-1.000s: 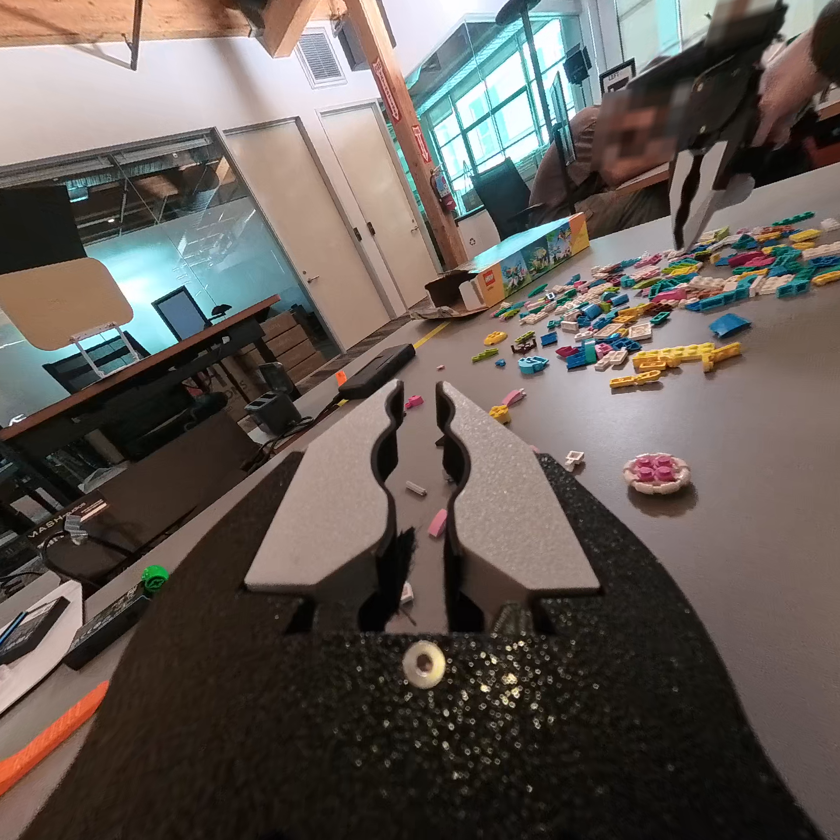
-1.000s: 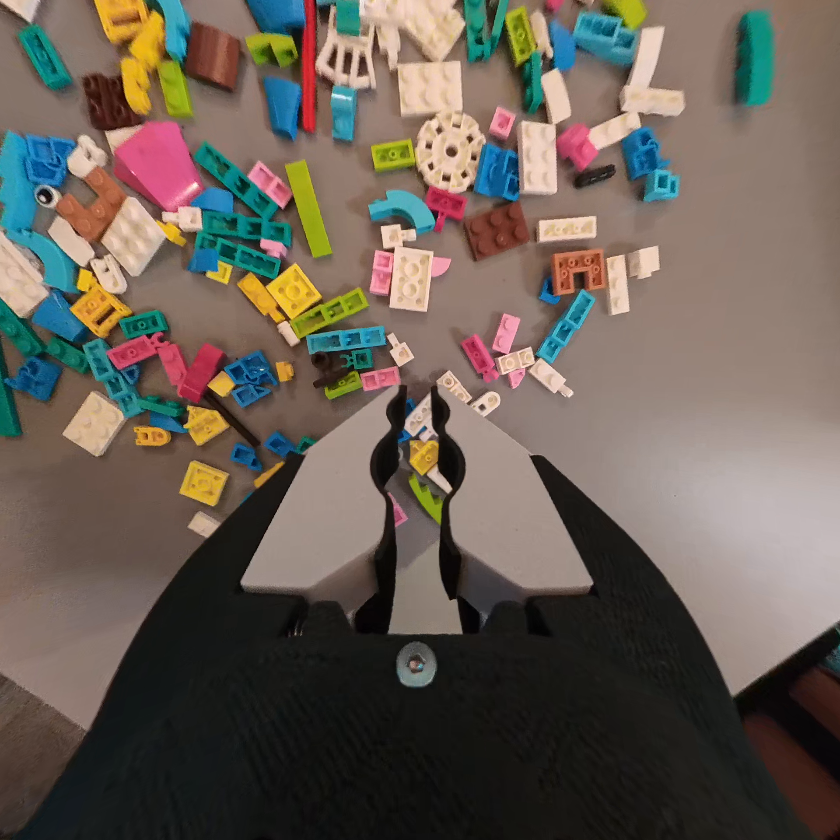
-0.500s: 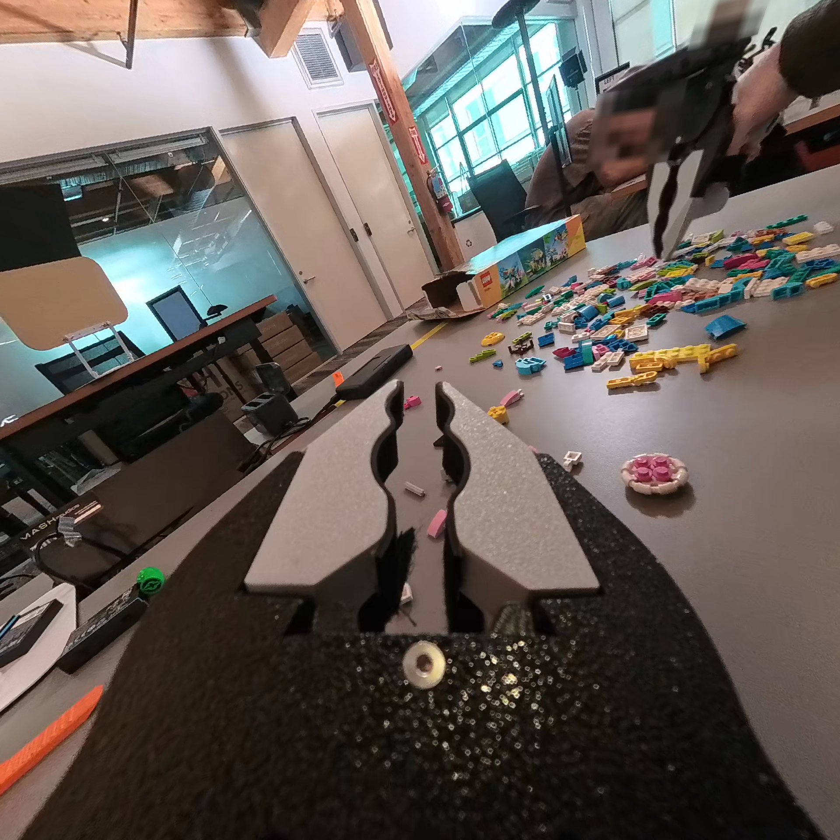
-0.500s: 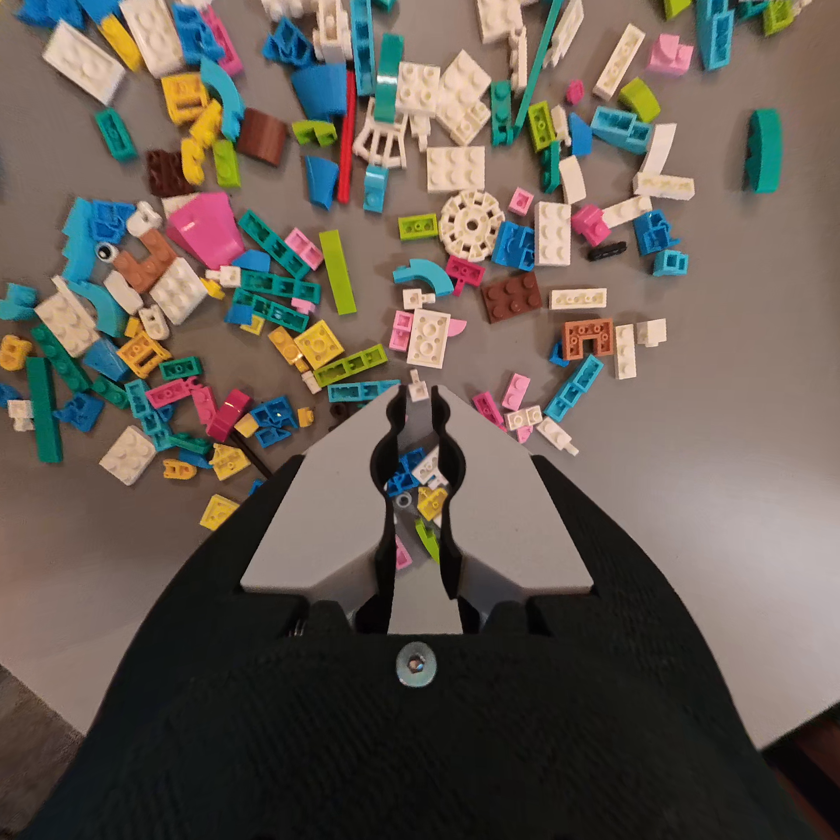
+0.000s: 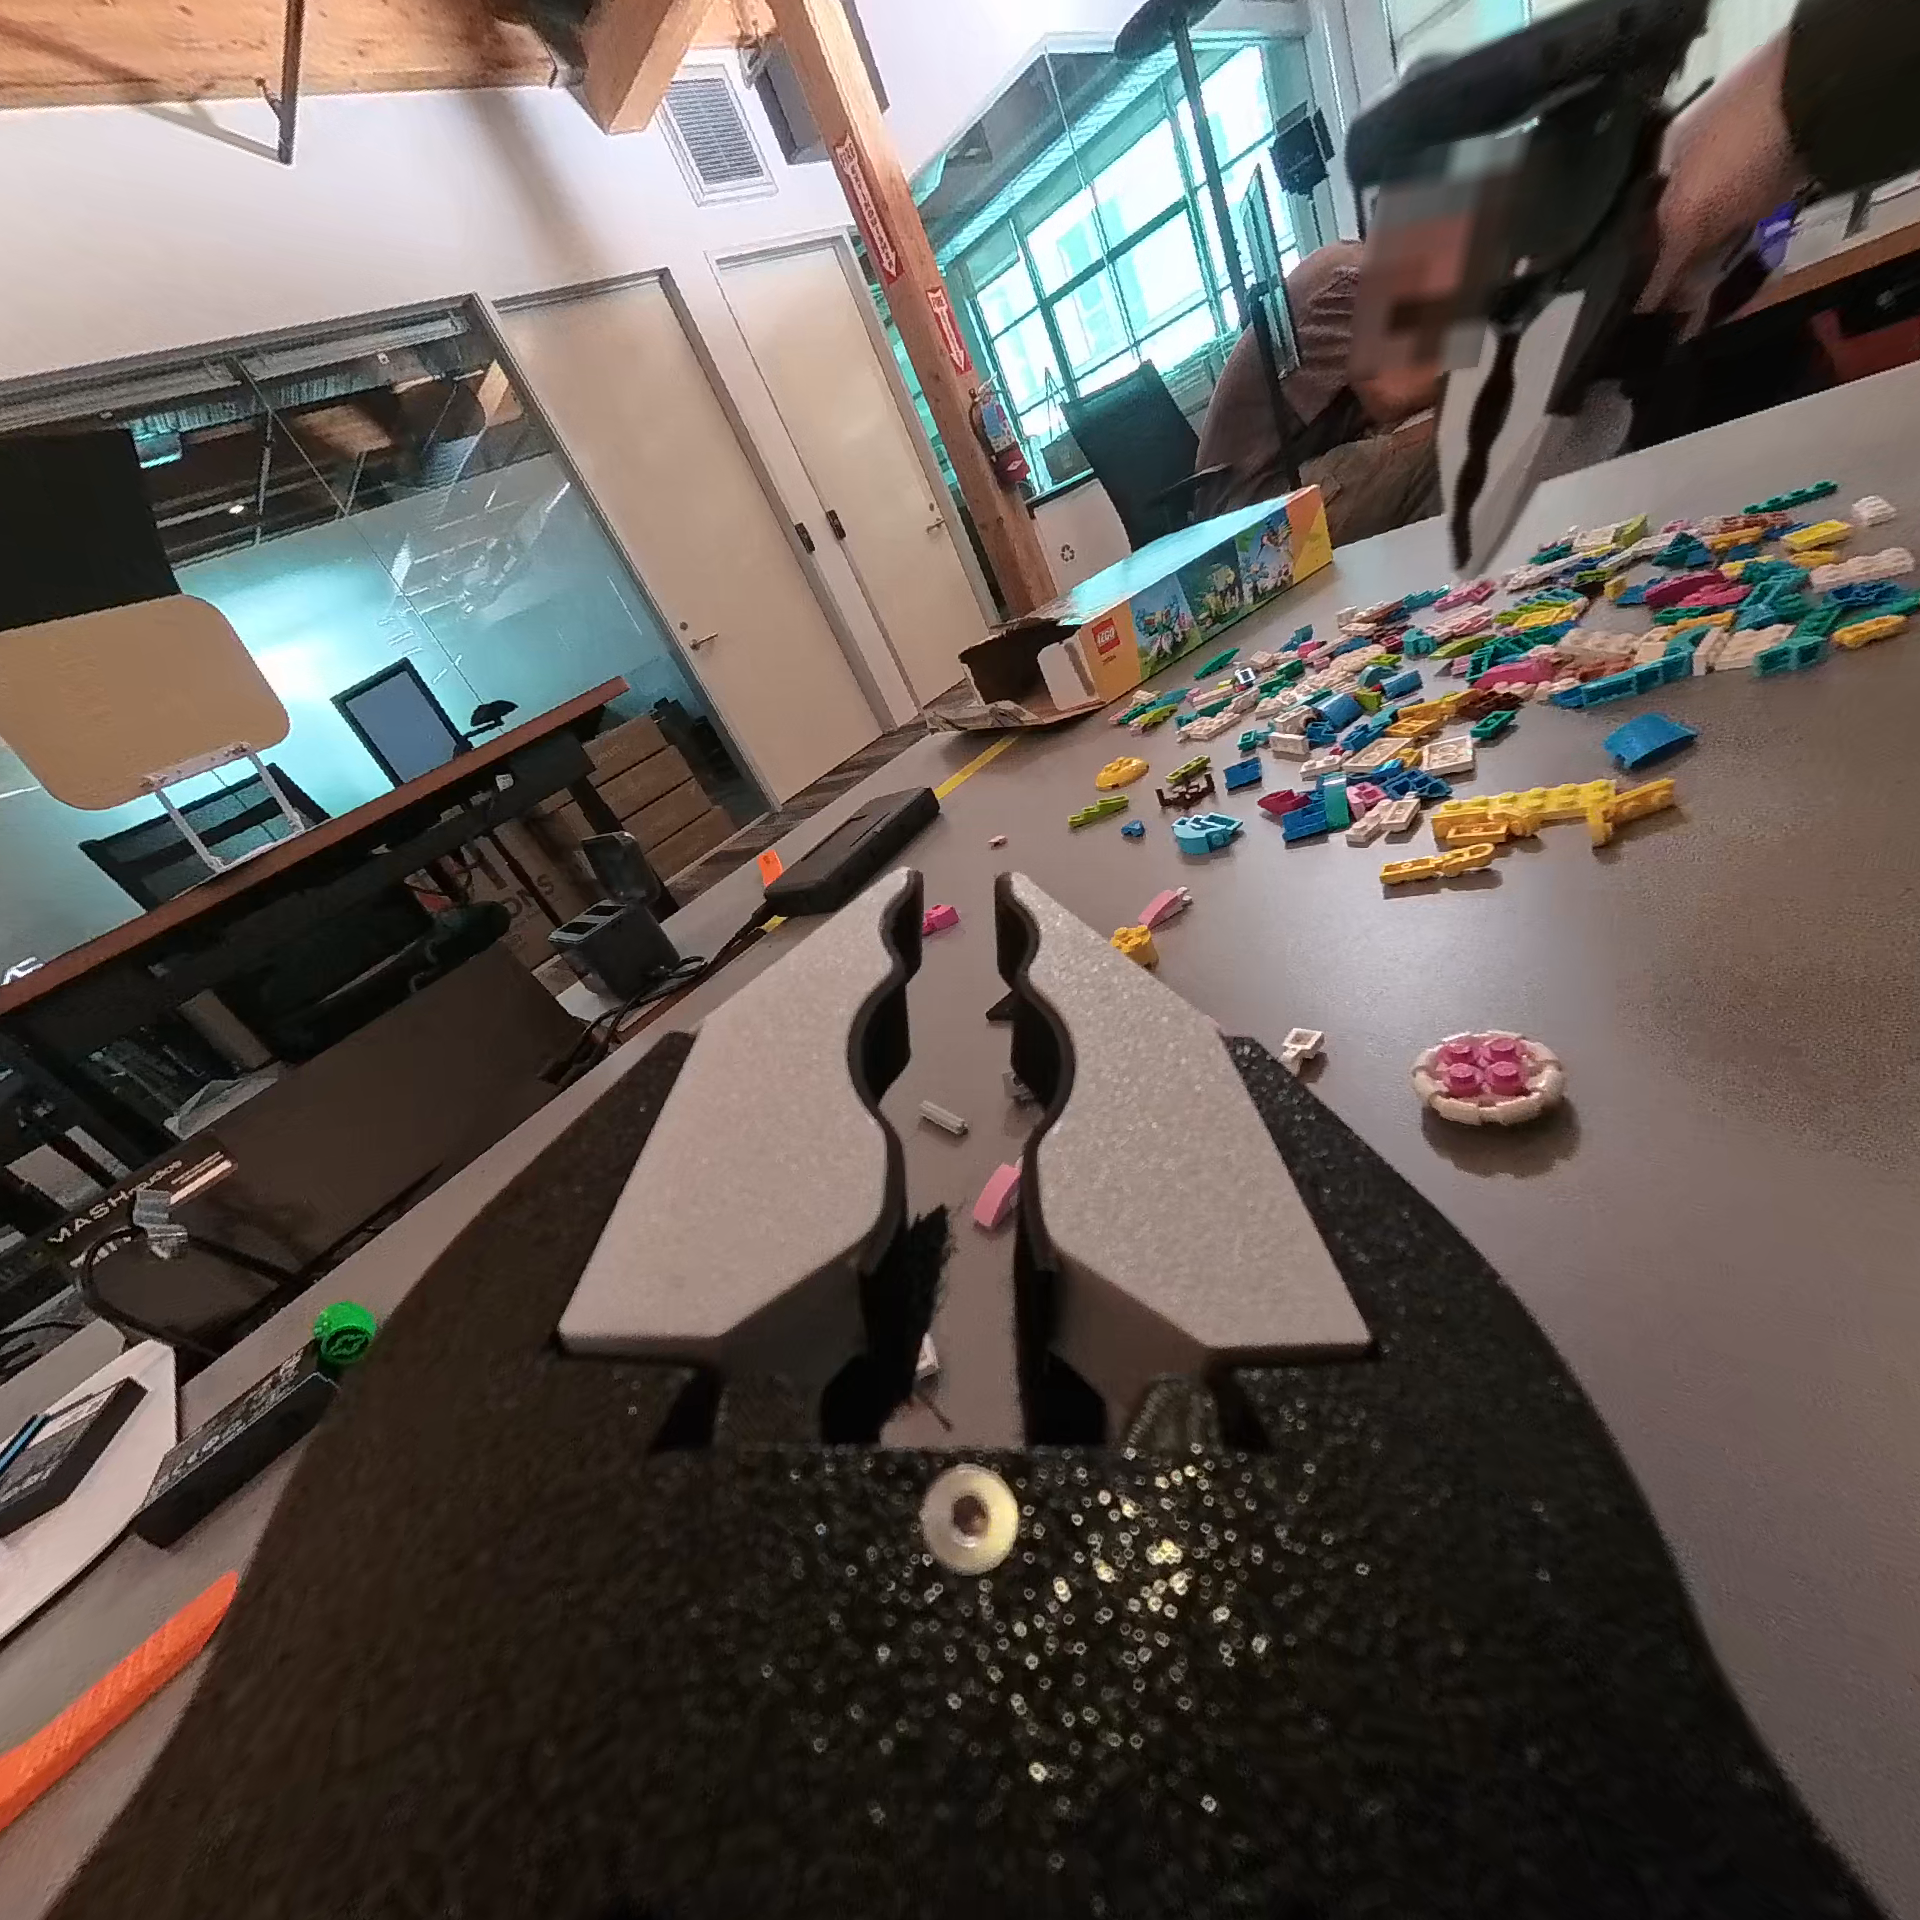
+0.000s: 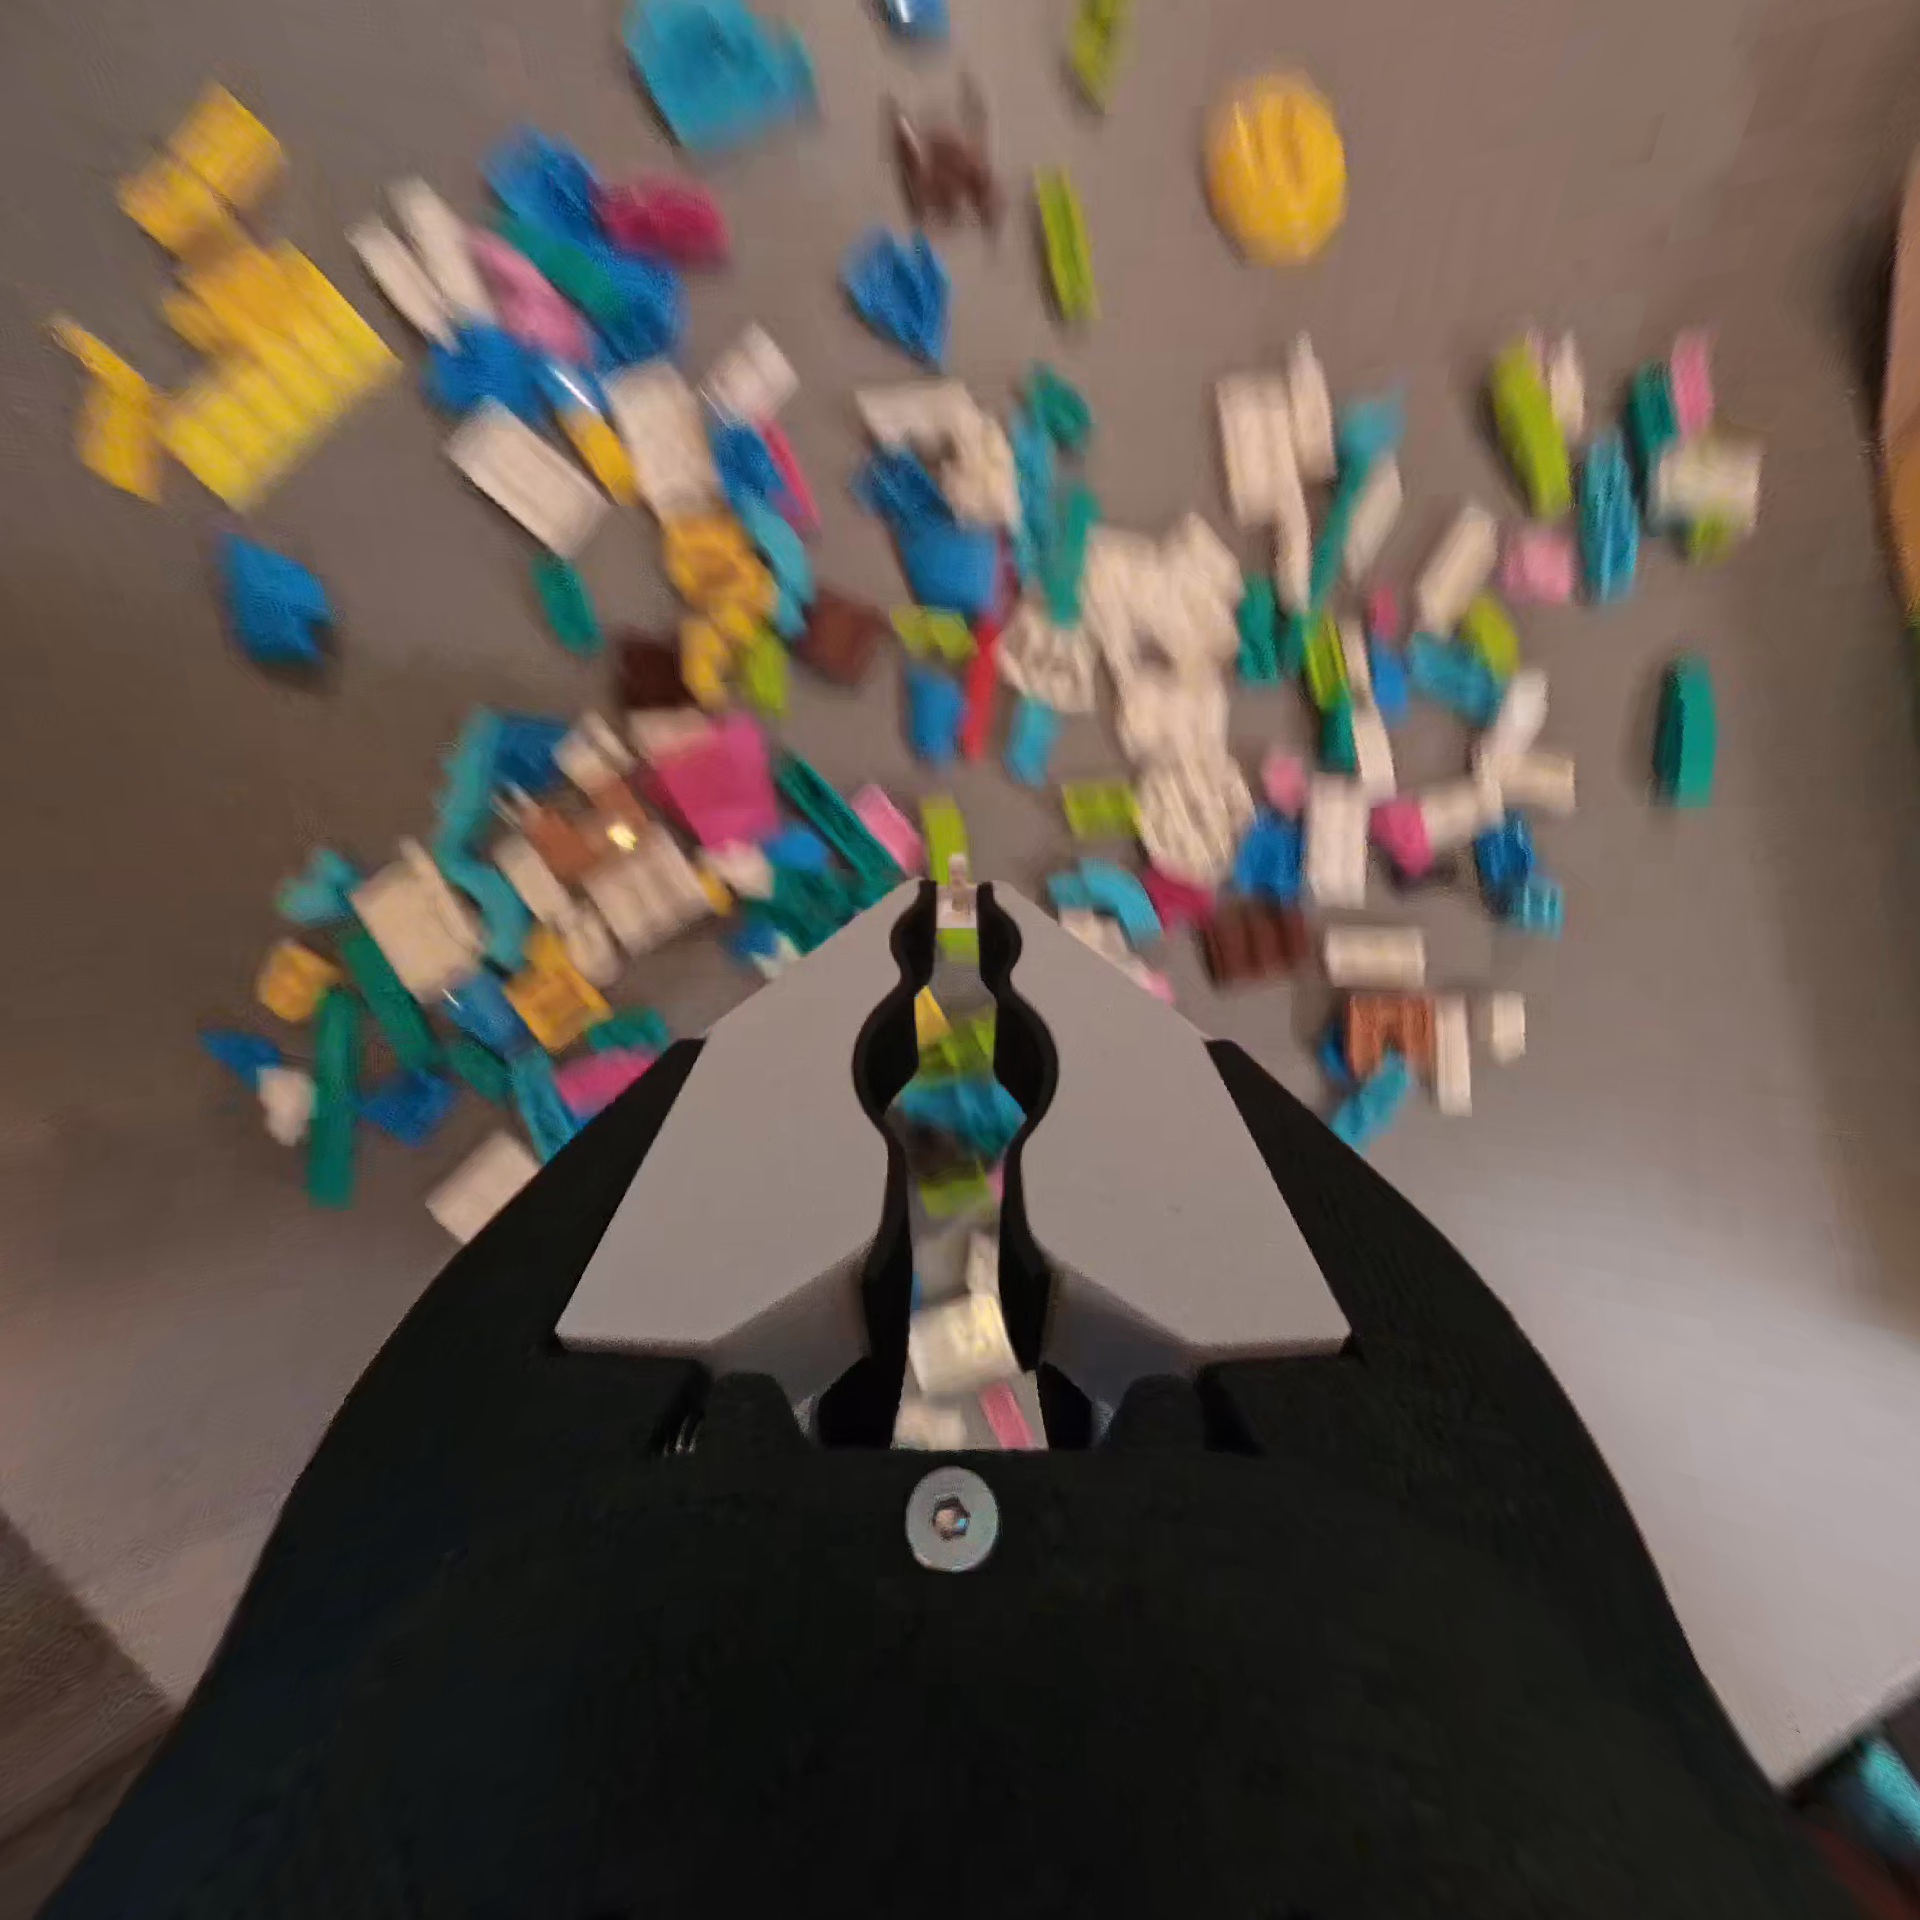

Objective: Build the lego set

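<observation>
**Right tool clamped on a small white piece above the brick pile; left tool idle and low**

Left wrist view: My left gripper point(image 5: 958, 902) sits low over the dark grey table point(image 5: 1714, 1299), its two grey fingers parted by a narrow gap with nothing between them. Through the gap I see a small pink curved piece point(image 5: 995, 1195) and a short grey bar point(image 5: 943, 1118) lying on the table. At 2 o'clock from the fingertips rests a round white plate topped with pink studs point(image 5: 1488, 1076), apart from the rest. Further out at 1 o'clock lies the spread of loose coloured plastic bricks point(image 5: 1507, 675), with a yellow assembled strip point(image 5: 1538, 810) at its near edge. The orange-sided cardboard set box point(image 5: 1195, 613) lies at 12 o'clock beyond them. My right gripper point(image 5: 1475, 540) hangs above the far pile at 1 o'clock, clear of the bricks.

Right wrist view: The picture is motion-blurred. My right gripper point(image 6: 958, 896) looks down on the brick pile point(image 6: 1039, 623) from above. Its fingertips are pinched on a small white lego piece point(image 6: 958, 891), held off the table. A round yellow piece point(image 6: 1276, 166) lies at 1 o'clock.
</observation>
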`<state>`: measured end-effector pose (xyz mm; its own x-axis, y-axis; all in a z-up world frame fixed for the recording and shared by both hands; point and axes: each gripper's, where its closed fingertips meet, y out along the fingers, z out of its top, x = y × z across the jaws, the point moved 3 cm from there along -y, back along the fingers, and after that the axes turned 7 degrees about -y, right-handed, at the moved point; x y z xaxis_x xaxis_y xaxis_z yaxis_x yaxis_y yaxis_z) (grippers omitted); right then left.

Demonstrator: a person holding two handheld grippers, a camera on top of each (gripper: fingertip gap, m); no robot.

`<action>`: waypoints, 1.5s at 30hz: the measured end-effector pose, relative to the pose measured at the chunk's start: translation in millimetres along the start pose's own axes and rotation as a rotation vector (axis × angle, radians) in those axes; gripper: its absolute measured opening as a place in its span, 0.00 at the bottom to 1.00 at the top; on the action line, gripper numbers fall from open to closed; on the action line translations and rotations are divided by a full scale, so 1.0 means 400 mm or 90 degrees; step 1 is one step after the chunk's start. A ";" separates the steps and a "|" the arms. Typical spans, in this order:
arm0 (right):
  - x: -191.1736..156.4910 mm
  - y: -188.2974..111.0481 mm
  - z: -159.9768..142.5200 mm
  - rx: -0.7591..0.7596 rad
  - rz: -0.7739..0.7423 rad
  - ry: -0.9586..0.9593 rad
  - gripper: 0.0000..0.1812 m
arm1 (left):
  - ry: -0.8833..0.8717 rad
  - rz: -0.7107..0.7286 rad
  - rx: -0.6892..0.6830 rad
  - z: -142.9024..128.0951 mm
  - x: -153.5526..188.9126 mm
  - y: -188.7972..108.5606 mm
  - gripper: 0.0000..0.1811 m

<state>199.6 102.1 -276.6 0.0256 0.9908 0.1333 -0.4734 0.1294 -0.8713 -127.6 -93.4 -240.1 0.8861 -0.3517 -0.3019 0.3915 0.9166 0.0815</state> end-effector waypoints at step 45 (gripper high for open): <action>0.011 -0.010 -0.190 0.012 -0.081 0.320 0.08 | -0.013 -0.006 0.007 0.005 0.004 -0.003 0.06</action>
<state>268.4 109.0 -308.6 0.5015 0.8651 -0.0087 -0.4539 0.2546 -0.8539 -125.9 -95.4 -238.8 0.8869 -0.3648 -0.2836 0.4032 0.9107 0.0895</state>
